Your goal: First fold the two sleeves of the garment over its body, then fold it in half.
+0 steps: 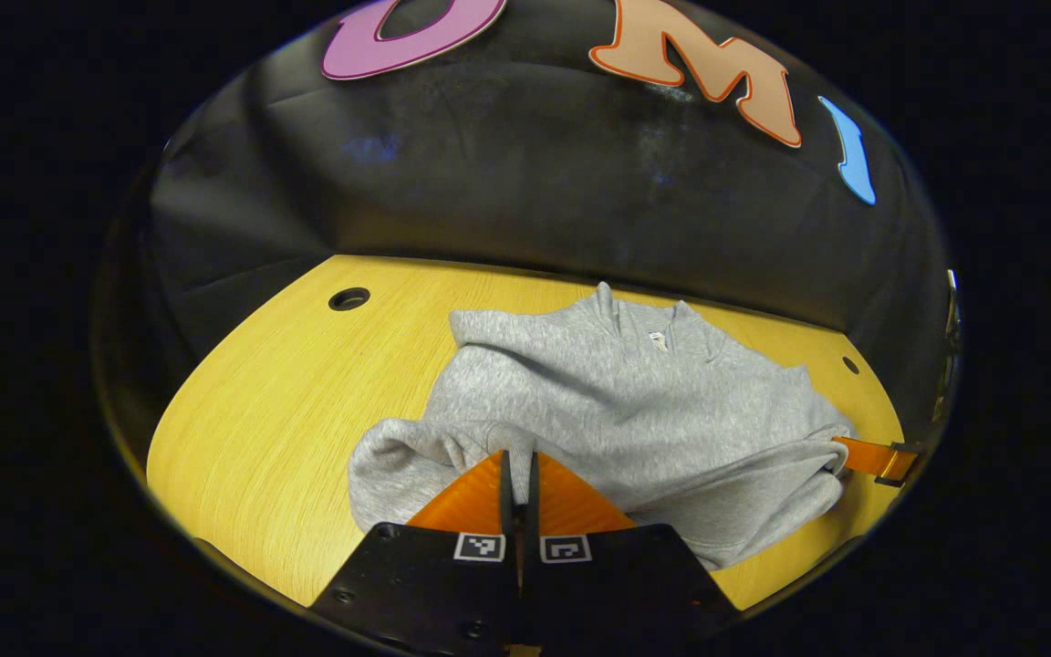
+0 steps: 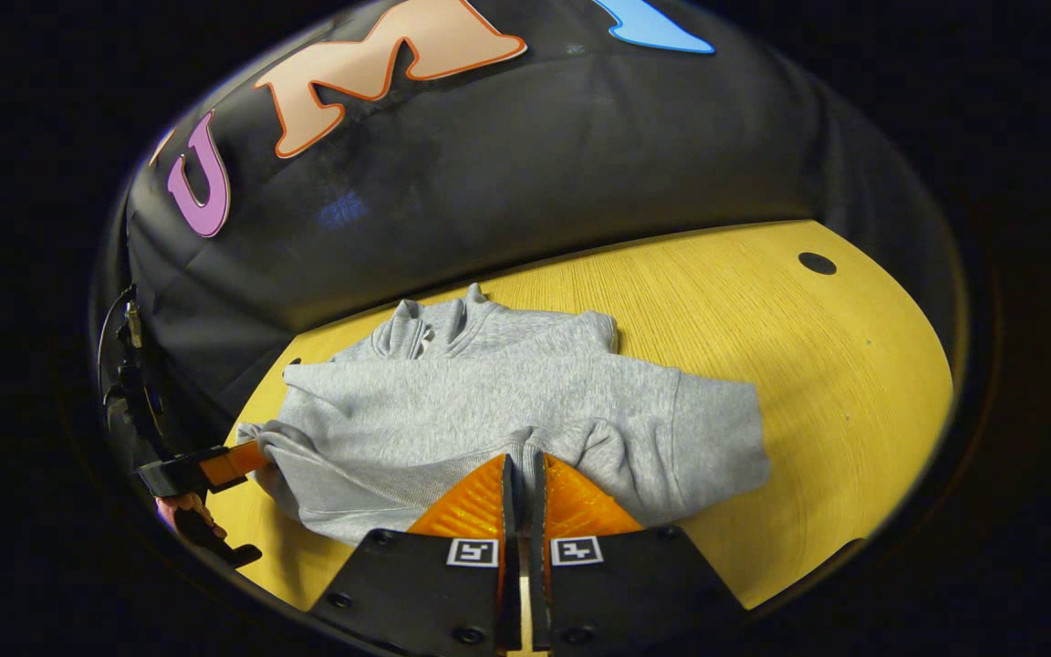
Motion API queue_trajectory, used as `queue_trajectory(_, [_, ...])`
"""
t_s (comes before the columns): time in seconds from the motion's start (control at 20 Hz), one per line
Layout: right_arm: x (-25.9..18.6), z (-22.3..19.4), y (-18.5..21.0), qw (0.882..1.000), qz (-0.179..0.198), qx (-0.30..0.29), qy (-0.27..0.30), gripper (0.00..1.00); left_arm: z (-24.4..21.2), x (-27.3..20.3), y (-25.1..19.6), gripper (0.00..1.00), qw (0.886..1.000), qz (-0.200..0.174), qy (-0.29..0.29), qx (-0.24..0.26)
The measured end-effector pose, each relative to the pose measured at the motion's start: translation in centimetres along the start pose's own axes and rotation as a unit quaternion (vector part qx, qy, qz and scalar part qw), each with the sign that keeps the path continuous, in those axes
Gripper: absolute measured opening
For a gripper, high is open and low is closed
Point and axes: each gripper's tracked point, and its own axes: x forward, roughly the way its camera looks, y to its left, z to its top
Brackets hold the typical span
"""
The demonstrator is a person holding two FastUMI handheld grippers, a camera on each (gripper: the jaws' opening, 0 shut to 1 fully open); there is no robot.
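In the left gripper view, the left gripper (image 1: 518, 470) sits nearest, its two fingers drawn close together with only a thin slit between them, pinching the near hem of the one grey garment (image 1: 617, 401). The cloth bunches into a rounded fold just left of the fingers. The right gripper (image 1: 872, 456) shows at the garment's right near corner, reaching in from the right edge; its jaws are too small there to judge.

In the right gripper view, the right gripper (image 2: 522, 474) is likewise nearly closed, its fingers nipping the grey garment (image 2: 507, 401) at its near edge. The left gripper (image 2: 215, 467) shows at the garment's left near corner, with a hand (image 2: 183, 506) partly visible below it.

The garment lies across the yellow wooden bench (image 1: 270, 420), collar toward the far side, both sleeves folded in over the body. It counts as one piece, held at its near edge by two grippers.

Open bench surface lies to the garment's left in the left gripper view and to its right (image 2: 836, 365) in the right gripper view. Far off, the collar ends just short of the bench's far edge, where the black booth wall (image 1: 525, 182) rises. Three round holes show in the bench: one far left (image 1: 348, 298), one far right (image 1: 850, 365), and one (image 2: 816, 263) in the right gripper view.
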Motion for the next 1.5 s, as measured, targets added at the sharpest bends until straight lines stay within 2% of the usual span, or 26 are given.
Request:
queue_trajectory(0.15, [0.1, -0.2, 0.1, 1.000, 0.006, -0.001, 0.001, 0.09, 0.0, 0.0, 0.0, 0.01, 1.000, 0.003, 0.001, -0.004])
queue_trajectory(0.3, [0.0, -0.1, 0.4, 1.000, 0.011, 0.011, 0.009, 0.17, -0.1, 0.1, 0.0, 0.07, 1.000, -0.002, 0.004, -0.007])
queue_trajectory(0.4, [-0.2, 0.0, 1.3, 1.000, 0.024, 0.011, 0.013, 0.26, 0.1, 0.0, -1.2, 0.27, 1.000, -0.028, 0.010, -0.003])
queue_trajectory(0.5, [-0.6, 0.0, 2.3, 0.999, 0.039, 0.006, 0.017, 0.70, 0.7, -0.7, -2.4, 0.65, 0.999, -0.041, 0.011, 0.010])
queue_trajectory(0.55, [-0.7, 0.2, 2.3, 0.999, 0.033, -0.004, 0.011, 0.92, 1.0, -1.1, -3.0, 0.77, 0.999, -0.047, 0.010, 0.020])
queue_trajectory(0.6, [-0.8, 0.7, 2.2, 1.000, 0.027, -0.015, 0.001, 0.96, 1.6, -1.5, -3.7, 0.87, 0.998, -0.057, 0.005, 0.030])
queue_trajectory(0.65, [-1.8, 1.4, 2.1, 0.999, 0.023, -0.022, -0.009, 0.94, 2.5, -2.2, -4.1, 0.96, 0.997, -0.059, -0.007, 0.042])
queue_trajectory(0.75, [-4.1, 3.0, 2.7, 0.999, 0.025, -0.025, -0.029, 0.98, 4.9, -3.5, -4.4, 0.95, 0.995, -0.064, -0.039, 0.070])
queue_trajectory(0.85, [-6.9, 5.0, 3.2, 0.998, 0.028, -0.032, -0.056, 0.94, 6.7, -5.8, -4.6, 0.93, 0.991, -0.075, -0.065, 0.094])
queue_trajectory(0.95, [-9.8, 6.6, 3.9, 0.995, 0.028, -0.042, -0.084, 0.98, 8.1, -8.9, -4.9, 0.93, 0.987, -0.085, -0.081, 0.109])
queue_trajectory(1.1, [-14.6, 8.3, 5.3, 0.990, 0.037, -0.050, -0.125, 0.98, 8.3, -12.9, -4.8, 0.93, 0.987, -0.092, -0.093, 0.094])
queue_trajectory(1.2, [-17.5, 8.3, 6.1, 0.986, 0.039, -0.067, -0.147, 0.98, 7.5, -16.1, -4.3, 0.93, 0.988, -0.098, -0.091, 0.080])
queue_trajectory(1.25, [-18.9, 8.0, 6.2, 0.984, 0.037, -0.078, -0.157, 0.95, 7.0, -17.4, -3.9, 0.93, 0.988, -0.099, -0.087, 0.078])
queue_trajectory(1.3, [-20.3, 7.6, 6.5, 0.982, 0.035, -0.085, -0.164, 0.98, 6.3, -18.5, -3.1, 0.93, 0.989, -0.097, -0.083, 0.078])
queue_trajectory(1.5, [-24.1, 4.1, 8.3, 0.984, 0.060, -0.085, -0.144, 0.98, 4.0, -22.7, 0.1, 0.93, 0.992, -0.078, -0.073, 0.072])
